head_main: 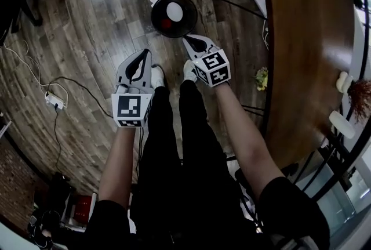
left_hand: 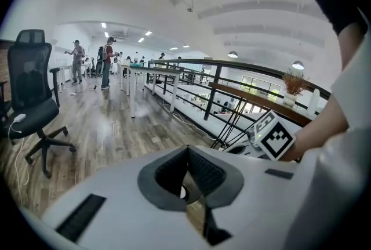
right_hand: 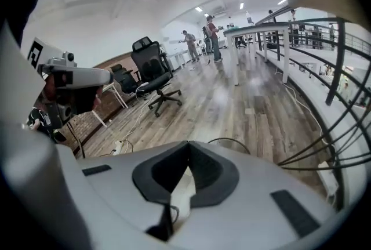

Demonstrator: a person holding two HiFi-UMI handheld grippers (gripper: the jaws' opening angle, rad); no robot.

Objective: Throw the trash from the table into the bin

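Left gripper (head_main: 143,56) and right gripper (head_main: 191,43) clenched, empty, near the bin (head_main: 174,15). We judge one drop finished; next, reach right to the table (head_main: 307,40).

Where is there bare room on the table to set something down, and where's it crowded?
The brown wooden table is bare across its broad middle, between the yellow-green clump by its near edge and the far edge. That far edge is crowded: beige lump, reddish dried plant, white bottle.
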